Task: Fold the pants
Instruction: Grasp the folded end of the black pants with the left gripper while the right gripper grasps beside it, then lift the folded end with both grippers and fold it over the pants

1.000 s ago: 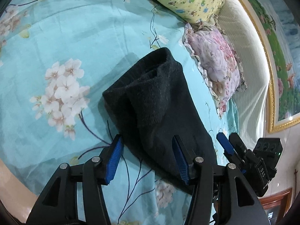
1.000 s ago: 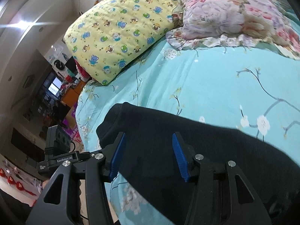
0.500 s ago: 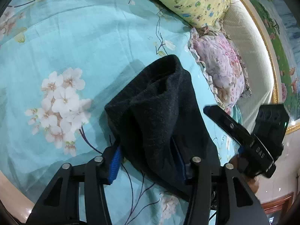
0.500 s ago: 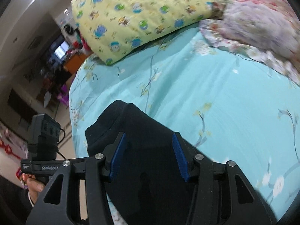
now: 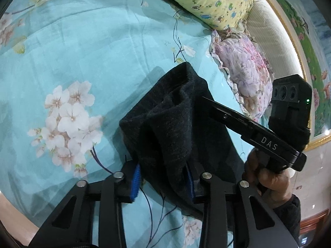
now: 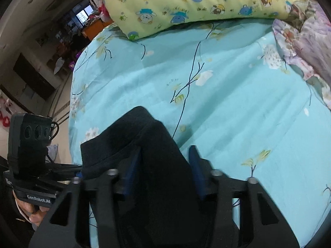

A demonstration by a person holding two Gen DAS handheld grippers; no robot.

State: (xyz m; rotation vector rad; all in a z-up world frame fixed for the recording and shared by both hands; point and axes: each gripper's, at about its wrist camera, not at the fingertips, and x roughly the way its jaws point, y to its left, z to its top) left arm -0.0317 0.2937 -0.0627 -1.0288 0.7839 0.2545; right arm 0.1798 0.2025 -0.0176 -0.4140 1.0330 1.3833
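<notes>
Because you need 2 anchor points to carry a fold over, you have both grippers bunched at the near end of the black pants (image 5: 175, 128), which lie on the turquoise floral bedsheet (image 5: 82, 41). Your left gripper (image 5: 163, 180) has just been closing, its blue pads pinching a thick ridge of fabric. Your right gripper (image 6: 165, 169) has been closing too and squeezes a neighbouring ridge. Both pillows sit well apart at the headboard, leaving room.

Black pants (image 5: 175, 128): one pair. Pillows: two, one yellow cartoon-print pillow (image 5: 209, 2), one pink floral pillow (image 5: 246, 74). Bed (image 5: 93, 47) with turquoise blossom sheet: one. My grippers: two, left gripper (image 5: 163, 180), right gripper (image 6: 163, 169).
</notes>
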